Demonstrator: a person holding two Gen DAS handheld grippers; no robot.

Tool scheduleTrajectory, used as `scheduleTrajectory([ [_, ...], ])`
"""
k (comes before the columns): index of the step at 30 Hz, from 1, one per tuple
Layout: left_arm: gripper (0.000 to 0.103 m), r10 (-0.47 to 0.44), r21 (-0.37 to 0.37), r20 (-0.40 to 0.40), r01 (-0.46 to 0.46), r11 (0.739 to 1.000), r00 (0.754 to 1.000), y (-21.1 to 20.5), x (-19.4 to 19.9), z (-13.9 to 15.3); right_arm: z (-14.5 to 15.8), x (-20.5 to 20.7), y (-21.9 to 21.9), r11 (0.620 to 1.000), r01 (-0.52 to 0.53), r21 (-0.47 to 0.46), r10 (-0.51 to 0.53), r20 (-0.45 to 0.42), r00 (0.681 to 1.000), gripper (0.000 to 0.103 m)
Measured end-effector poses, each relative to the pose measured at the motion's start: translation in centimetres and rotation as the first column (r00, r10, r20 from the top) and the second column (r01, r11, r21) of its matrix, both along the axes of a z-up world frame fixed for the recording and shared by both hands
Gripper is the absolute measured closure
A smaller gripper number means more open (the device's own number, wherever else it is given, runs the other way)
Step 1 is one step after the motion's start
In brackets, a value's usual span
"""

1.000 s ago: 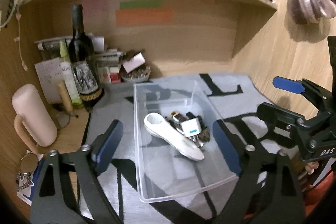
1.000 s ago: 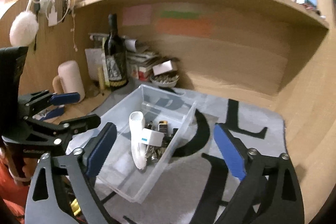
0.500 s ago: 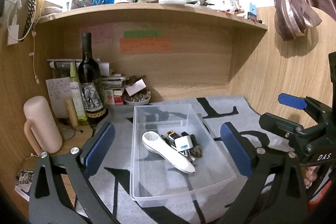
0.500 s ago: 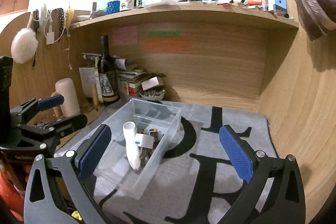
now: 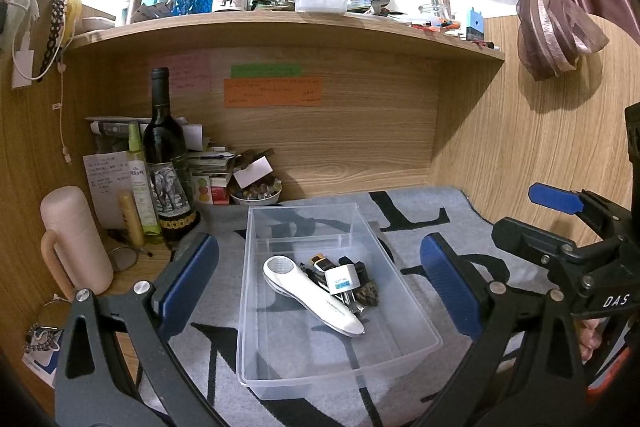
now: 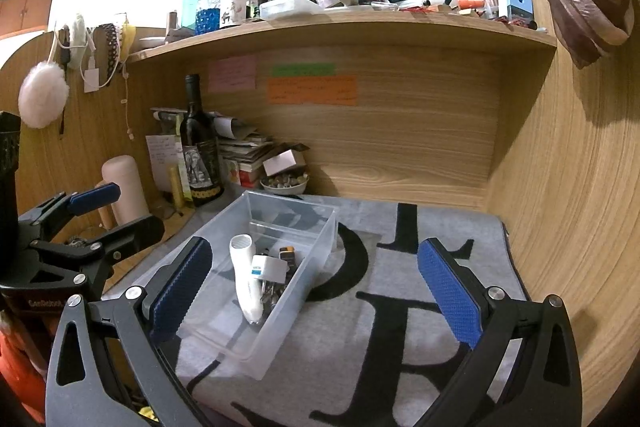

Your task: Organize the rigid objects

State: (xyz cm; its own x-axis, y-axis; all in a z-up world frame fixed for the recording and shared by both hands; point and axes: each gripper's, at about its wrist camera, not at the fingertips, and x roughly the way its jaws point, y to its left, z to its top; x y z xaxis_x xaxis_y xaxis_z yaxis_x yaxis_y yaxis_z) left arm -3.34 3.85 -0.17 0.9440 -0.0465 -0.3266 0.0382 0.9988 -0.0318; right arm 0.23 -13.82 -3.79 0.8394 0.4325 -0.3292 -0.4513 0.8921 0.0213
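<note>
Clutter from the task sits gathered in a clear plastic bin (image 5: 256,311) that rests on a grey mat with black letters (image 5: 416,223) spread over the table. Inside the bin a long white handheld device (image 5: 312,297) lies slanted, its round head toward 11 o'clock and its tapered end toward 4 o'clock; just beside it at about 3 o'clock is a small white charger block (image 5: 340,279) with a blue label, lying on a heap of small dark items (image 5: 368,293) too jumbled to tell apart. The left claw (image 5: 320,291) stands wide with nothing between its blue pads, one pad off each long side of the bin and neither touching it. The right claw (image 6: 316,291) is likewise wide and empty, poised above the mat with the bin at 10 o'clock from its centre, its left pad overlapping the bin's near corner in that view. From the left wrist view the right claw's black frame (image 5: 560,255) shows at 3 o'clock. Beyond the bin, at 10 o'clock, a dark wine bottle (image 5: 166,163) stands upright near a small bowl of pebble-like pieces (image 5: 256,193) and a stack of papers (image 5: 208,163); a pale pink mug (image 5: 74,239) stands at 9 o'clock. A wooden shelf (image 5: 280,27) overhead is crowded with bottles and jars.
</note>
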Motion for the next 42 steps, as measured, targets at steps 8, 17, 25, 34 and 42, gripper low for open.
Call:
scheduleTrajectory([
  [8, 0.001, -0.002, -0.004, -0.005, 0.002, 1.000, 1.000, -0.09, 0.30, -0.02, -0.02, 0.15, -0.14, 1.000, -0.001, 0.004, 0.001, -0.005, 1.000, 0.000],
  [17, 0.000, -0.001, -0.004, -0.005, 0.001, 1.000, 1.000, 0.00, 0.28, -0.03, -0.03, 0.18, -0.06, 1.000, 0.002, 0.002, -0.002, -0.005, 1.000, 0.000],
  [25, 0.000, -0.002, -0.006, -0.008, 0.002, 1.000, 1.000, -0.03, 0.38, -0.02, -0.01, 0.10, 0.07, 1.000, 0.004, 0.004, -0.004, -0.008, 1.000, 0.000],
  [34, 0.000, 0.001, -0.015, -0.016, -0.001, 1.000, 1.000, -0.45, 0.64, -0.27, -0.08, 0.25, 0.09, 1.000, -0.001, 0.004, 0.001, -0.017, 1.000, 0.000],
  [42, 0.000, -0.005, -0.018, -0.015, 0.004, 1.000, 1.000, -0.46, 0.65, -0.32, -0.08, 0.23, 0.15, 1.000, 0.003, 0.007, -0.003, -0.017, 1.000, 0.000],
])
